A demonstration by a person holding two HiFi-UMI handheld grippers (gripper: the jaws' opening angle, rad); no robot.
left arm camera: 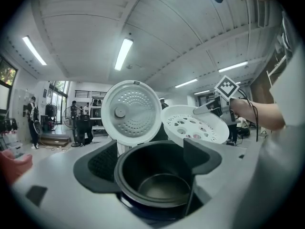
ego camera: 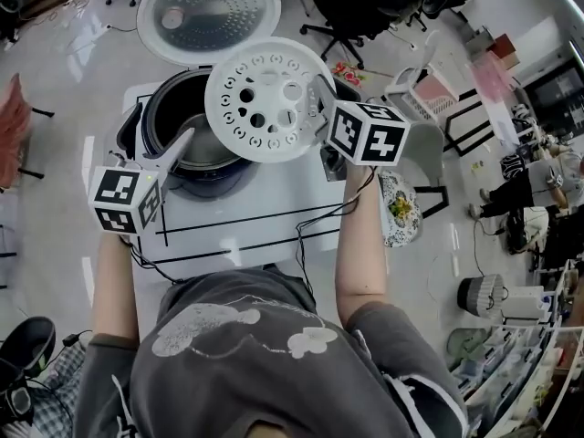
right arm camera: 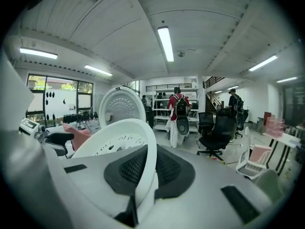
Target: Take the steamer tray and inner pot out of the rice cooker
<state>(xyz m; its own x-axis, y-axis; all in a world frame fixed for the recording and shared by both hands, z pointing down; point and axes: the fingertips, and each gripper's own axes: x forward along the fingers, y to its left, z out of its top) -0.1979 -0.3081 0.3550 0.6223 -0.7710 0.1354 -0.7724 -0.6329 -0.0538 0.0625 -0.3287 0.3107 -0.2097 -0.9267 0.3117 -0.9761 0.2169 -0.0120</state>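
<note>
The white perforated steamer tray (ego camera: 269, 99) hangs tilted above the rice cooker's right side. My right gripper (ego camera: 322, 99) is shut on its right rim; in the right gripper view the tray's rim (right arm camera: 121, 142) is pinched between the dark pads of that gripper (right arm camera: 150, 171). The dark inner pot (ego camera: 205, 144) sits in the cooker (ego camera: 137, 121), whose round lid (ego camera: 208, 12) stands open behind. My left gripper (ego camera: 182, 144) reaches the pot's left rim. In its own view the left gripper (left arm camera: 147, 163) has its jaws wide apart, with the pot (left arm camera: 157, 185) between them and the tray (left arm camera: 198, 128) beyond.
The cooker stands on a white table (ego camera: 237, 235) with black cables (ego camera: 310, 222) trailing over the front. Office chairs (ego camera: 347, 7) and a white basket (ego camera: 420, 89) stand on the floor to the right. A floral bag (ego camera: 399, 208) hangs by the table's right edge.
</note>
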